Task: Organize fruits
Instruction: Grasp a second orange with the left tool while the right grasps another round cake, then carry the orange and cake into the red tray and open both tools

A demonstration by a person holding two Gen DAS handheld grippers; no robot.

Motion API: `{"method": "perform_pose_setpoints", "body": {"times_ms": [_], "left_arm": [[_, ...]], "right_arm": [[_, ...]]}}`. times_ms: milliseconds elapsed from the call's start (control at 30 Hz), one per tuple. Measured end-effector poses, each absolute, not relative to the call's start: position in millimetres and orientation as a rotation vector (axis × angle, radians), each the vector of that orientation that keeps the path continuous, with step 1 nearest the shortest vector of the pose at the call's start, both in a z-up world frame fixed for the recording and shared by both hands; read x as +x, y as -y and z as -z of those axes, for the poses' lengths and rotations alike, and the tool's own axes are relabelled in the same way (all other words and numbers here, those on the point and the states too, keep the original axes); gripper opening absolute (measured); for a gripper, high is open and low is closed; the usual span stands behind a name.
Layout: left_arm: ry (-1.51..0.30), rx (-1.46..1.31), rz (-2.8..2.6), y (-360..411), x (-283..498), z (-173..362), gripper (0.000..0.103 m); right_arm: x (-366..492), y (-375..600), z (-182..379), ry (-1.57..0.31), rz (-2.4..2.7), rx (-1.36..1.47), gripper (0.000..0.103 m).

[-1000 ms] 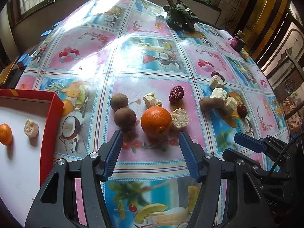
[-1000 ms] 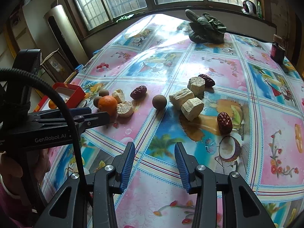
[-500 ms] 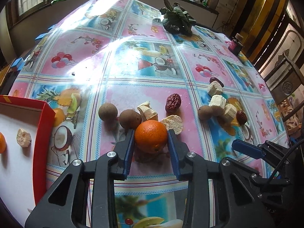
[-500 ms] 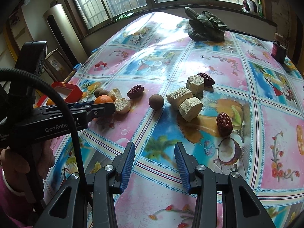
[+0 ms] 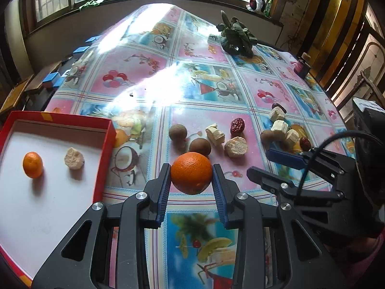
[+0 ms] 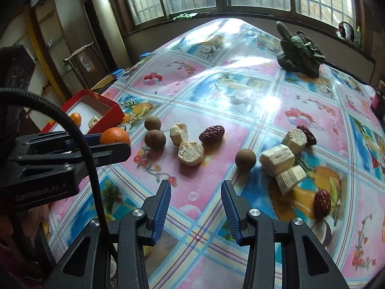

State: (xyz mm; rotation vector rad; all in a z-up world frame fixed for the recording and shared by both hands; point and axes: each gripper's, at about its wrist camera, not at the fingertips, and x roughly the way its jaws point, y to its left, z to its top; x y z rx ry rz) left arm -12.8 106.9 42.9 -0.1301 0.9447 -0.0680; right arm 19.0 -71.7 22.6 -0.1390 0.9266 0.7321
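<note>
My left gripper (image 5: 191,177) is shut on an orange (image 5: 191,175), held just above the tablecloth; the same orange (image 6: 115,136) shows between its fingers in the right wrist view. To its left lies the red tray (image 5: 105,149) with a small tangerine (image 5: 33,164) and a pale chunk (image 5: 74,158) inside. On the cloth beyond sit two brown round fruits (image 5: 177,132), a red date (image 5: 237,125) and pale cut pieces (image 5: 236,146). My right gripper (image 6: 196,193) hovers open and empty over the pink square, short of a pale round piece (image 6: 190,153) and a brown fruit (image 6: 245,159).
More pale chunks (image 6: 276,156) and dates (image 6: 323,202) lie at the right of the cloth. A dark leafy bunch (image 6: 299,51) sits at the far end, a small jar (image 5: 302,65) near the right edge. Blue blocks (image 5: 51,82) lie off the table's left side.
My left gripper went from open before the orange to shut on it, then lifted it and drew it back toward the tray. The right gripper shifted left, still open.
</note>
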Motion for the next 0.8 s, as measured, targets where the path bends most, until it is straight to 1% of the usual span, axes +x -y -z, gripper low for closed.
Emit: {"method": "perform_pose_setpoints", "body": {"times_ms": [267, 333, 367, 567, 800], "left_arm": [[-0.922, -0.151, 0.013, -134.3, -28.6, -53.2, 0.033], [-0.921, -0.156, 0.0, -138.8, -30.5, -54.0, 0.033], [-0.921, -0.16, -0.007, -141.0, -30.9, -53.9, 0.033], [-0.908, -0.17, -0.032, -152.9, -38.5, -58.3, 0.033], [-0.89, -0.179, -0.114, -187.3, -61.9, -66.2, 0.033]], "right_arm": [[41.4, 37.7, -14.5, -0.924, -0.738, -0.209, 0.042], [40.2, 34.0, -14.6, -0.909, -0.731, -0.237, 0.034], [39.0, 33.2, -14.9, -0.904, -0.725, -0.252, 0.027], [29.0, 44.8, -19.3, -0.919, -0.718, -0.213, 0.027], [5.5, 46.1, -38.6, -0.887, -0.759, -0.149, 0.027]]}}
